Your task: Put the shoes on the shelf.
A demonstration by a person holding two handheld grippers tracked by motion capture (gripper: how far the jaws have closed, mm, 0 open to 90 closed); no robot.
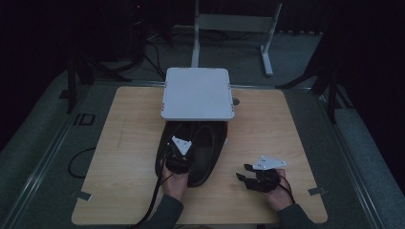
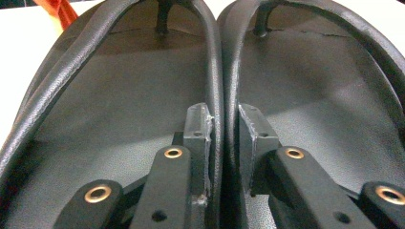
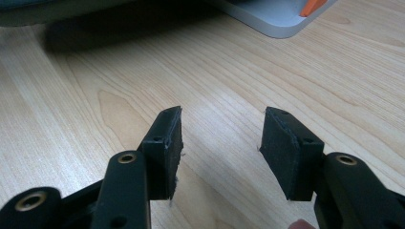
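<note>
My pair of black flip-flops (image 1: 203, 152) lies side by side in the middle of the high view, toes tucked under the near edge of the white lidded box (image 1: 197, 93). In the left gripper view my left gripper (image 2: 223, 136) has its jaws clamped together on the two inner straps (image 2: 222, 71), pinching them where the sandals meet. That grip is the weak point, I judge: the straps are rounded, smooth-looking rubber, and only a thin stretch sits between the pads. If I pull sharply, one strap could slide out and leave me holding a single sandal while the other drops back on the counter (image 1: 124, 157).

Lifting by the straps also lets the soles hang and swing, and the toes look close enough to the box to catch its rim or nudge it. An orange tab (image 3: 313, 6) on that box shows at the upper right of the right gripper view.

My right gripper (image 1: 246, 174) sits at the lower right of the high view, well apart from the sandals, jaws apart over bare wood with nothing between them. It cannot steady a slipping sole from there.
</note>
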